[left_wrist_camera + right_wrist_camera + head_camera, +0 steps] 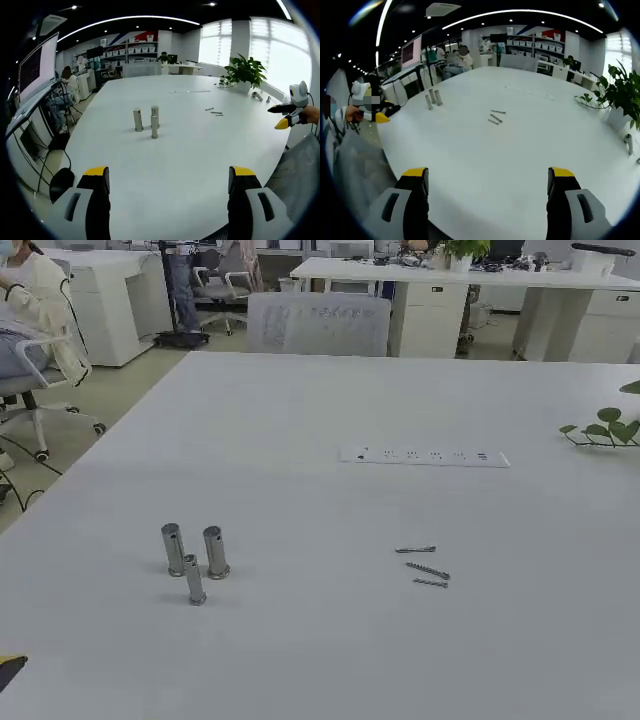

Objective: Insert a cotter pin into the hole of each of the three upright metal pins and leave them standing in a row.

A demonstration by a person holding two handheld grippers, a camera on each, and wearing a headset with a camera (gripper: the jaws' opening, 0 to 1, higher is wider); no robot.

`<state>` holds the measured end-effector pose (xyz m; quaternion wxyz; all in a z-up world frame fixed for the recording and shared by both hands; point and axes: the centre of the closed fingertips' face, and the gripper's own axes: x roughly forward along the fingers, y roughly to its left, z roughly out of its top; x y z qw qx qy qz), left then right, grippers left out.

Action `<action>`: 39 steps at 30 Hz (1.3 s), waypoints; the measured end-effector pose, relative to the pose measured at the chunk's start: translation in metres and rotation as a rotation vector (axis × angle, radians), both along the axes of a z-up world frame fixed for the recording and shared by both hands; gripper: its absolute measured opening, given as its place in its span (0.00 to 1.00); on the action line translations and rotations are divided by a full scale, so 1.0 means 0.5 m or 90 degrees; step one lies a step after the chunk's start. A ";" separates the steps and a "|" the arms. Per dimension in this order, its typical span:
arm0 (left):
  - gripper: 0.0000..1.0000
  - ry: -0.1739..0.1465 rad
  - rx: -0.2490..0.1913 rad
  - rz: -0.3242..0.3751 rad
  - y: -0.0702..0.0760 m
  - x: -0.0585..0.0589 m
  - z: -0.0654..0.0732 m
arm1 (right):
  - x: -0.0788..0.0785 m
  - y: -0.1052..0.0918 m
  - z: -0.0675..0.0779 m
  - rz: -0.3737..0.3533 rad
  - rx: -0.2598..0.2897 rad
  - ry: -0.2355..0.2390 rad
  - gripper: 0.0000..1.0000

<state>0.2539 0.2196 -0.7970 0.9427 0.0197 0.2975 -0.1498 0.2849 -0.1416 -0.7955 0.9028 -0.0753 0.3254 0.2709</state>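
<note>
Stage: not yet begun, by my reading; no cotter pin is fitted.
Metal pins: three metal pins [216, 552] stand upright in a tight cluster left of centre on the worktop [320, 660], two behind and one in front. They form a triangle, not a row.
Cotter pins: three cotter pins [428, 570] lie flat, close together, well to the right of the metal pins.
Left gripper: left gripper [169, 172] hangs back at the near edge, jaws wide apart and empty.
Right gripper: right gripper [488, 172] likewise, jaws wide apart, holding nothing.
Doing it well: likely pinch one cotter pin near its looped end with one gripper and steady an outer metal pin with the other. The cluster is tight, so a careless reach could topple a neighbour. The hole facings are too small to tell.
Open room: a bare worktop lies between the two groups and in front of them.
Edges: socket strip [425, 457] further back, plant [605, 430] far right; both are well apart from the work.
</note>
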 end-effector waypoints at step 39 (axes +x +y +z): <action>0.95 0.003 -0.003 -0.009 -0.006 -0.001 -0.005 | 0.003 0.007 0.011 0.012 -0.015 0.004 1.00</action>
